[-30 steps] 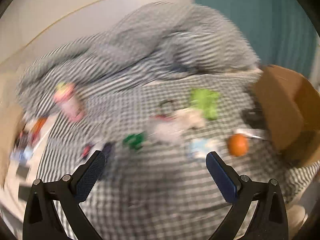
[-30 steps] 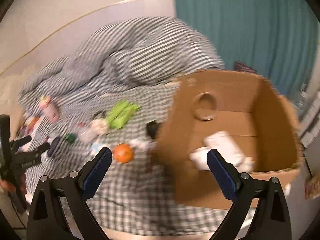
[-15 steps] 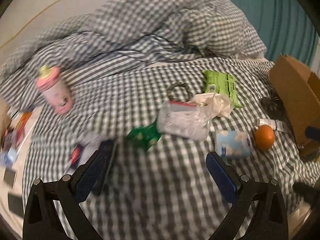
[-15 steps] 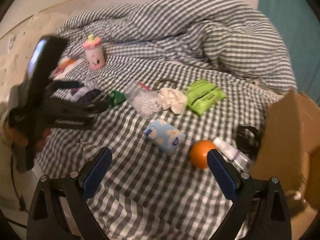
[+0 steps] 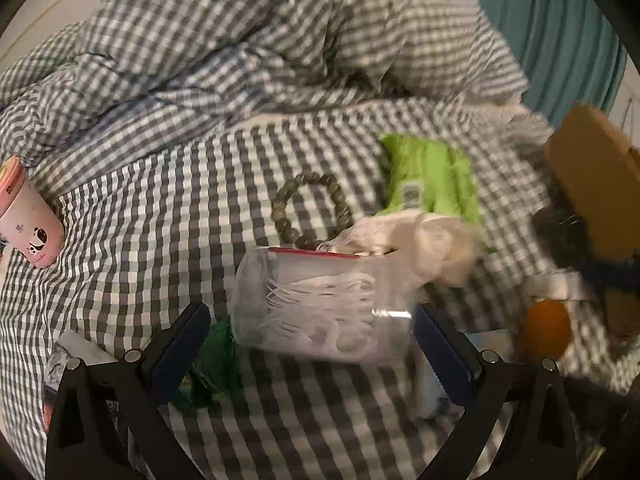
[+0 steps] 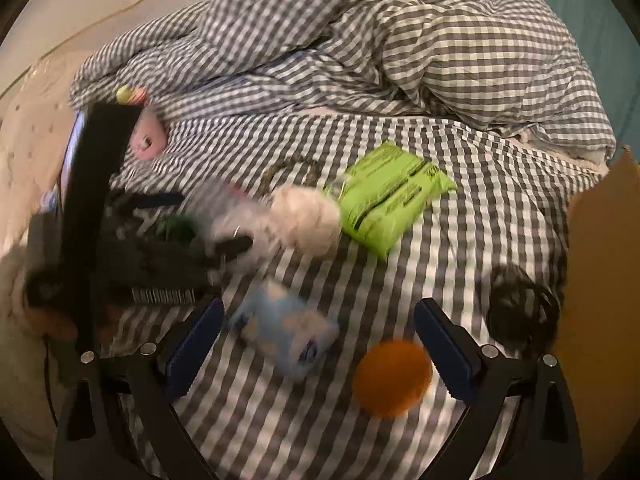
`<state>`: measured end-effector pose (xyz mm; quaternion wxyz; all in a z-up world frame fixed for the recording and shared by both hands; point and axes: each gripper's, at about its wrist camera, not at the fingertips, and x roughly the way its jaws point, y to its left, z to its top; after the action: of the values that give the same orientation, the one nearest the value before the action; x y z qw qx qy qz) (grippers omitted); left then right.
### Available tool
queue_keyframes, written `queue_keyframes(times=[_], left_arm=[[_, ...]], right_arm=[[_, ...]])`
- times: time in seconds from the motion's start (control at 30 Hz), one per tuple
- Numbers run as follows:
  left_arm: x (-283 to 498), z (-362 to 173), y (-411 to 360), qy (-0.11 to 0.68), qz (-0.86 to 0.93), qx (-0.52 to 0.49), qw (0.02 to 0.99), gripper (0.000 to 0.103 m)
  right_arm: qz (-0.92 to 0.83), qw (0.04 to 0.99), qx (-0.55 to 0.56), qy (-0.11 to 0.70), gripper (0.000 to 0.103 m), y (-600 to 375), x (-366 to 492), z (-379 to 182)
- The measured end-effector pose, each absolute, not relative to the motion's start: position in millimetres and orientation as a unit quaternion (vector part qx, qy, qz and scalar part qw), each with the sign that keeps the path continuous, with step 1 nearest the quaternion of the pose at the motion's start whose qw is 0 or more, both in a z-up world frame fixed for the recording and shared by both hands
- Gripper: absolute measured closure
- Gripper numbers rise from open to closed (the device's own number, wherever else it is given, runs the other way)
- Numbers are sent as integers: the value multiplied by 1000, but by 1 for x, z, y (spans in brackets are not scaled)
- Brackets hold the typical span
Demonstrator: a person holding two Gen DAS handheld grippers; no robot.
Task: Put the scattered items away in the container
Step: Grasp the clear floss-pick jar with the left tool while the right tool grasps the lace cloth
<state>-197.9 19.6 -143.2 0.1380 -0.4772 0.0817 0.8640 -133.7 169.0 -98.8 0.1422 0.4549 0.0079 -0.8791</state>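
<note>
Scattered items lie on a checked bed cover. My left gripper (image 5: 312, 354) is open, low over a clear zip bag (image 5: 324, 308) of white bits that lies between its fingertips. Behind the bag are a bead bracelet (image 5: 308, 208), a crumpled white cloth (image 5: 420, 240) and a green packet (image 5: 432, 176). My right gripper (image 6: 318, 348) is open above a blue tissue pack (image 6: 284, 332) and an orange (image 6: 392, 378), which sits close to its right finger. The cardboard box (image 6: 600, 280) is at the right edge.
A pink cup (image 5: 28, 216) lies at the far left, and a small green packet (image 5: 216, 364) is by my left finger. A black coiled item (image 6: 520, 308) rests against the box. A bunched duvet (image 6: 440, 40) fills the back. A person's hand holds the left tool.
Both grippers have dropped closer to the bed. The left has closed in on the zip bag, the right on the tissue pack and orange. Both stay open.
</note>
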Motion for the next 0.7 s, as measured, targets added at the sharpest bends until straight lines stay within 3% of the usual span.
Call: queue_keyframes(times=[0.23,0.3,0.4,0.53,0.7], left_arm=[[-202,-167,19,79,853,-496,144,0],[-201,-167,18,81,855,-494,139,4],[-201,-167,19,78,855,-493,141,10],[-200,-167,21,78,858,-490,134,13],[-193,-157,17,72,864,-482,125,14]], right_arm=[[-867,156,473,-7,9,158,-181,-114],[-862,160,482,-2,12,151,-193,-122],[-852,146,503,14,29,140,-209,-136],[-849,125,513,17,85,145,-211,-139],[-855,121,505,-12,88,166,-193,-117]])
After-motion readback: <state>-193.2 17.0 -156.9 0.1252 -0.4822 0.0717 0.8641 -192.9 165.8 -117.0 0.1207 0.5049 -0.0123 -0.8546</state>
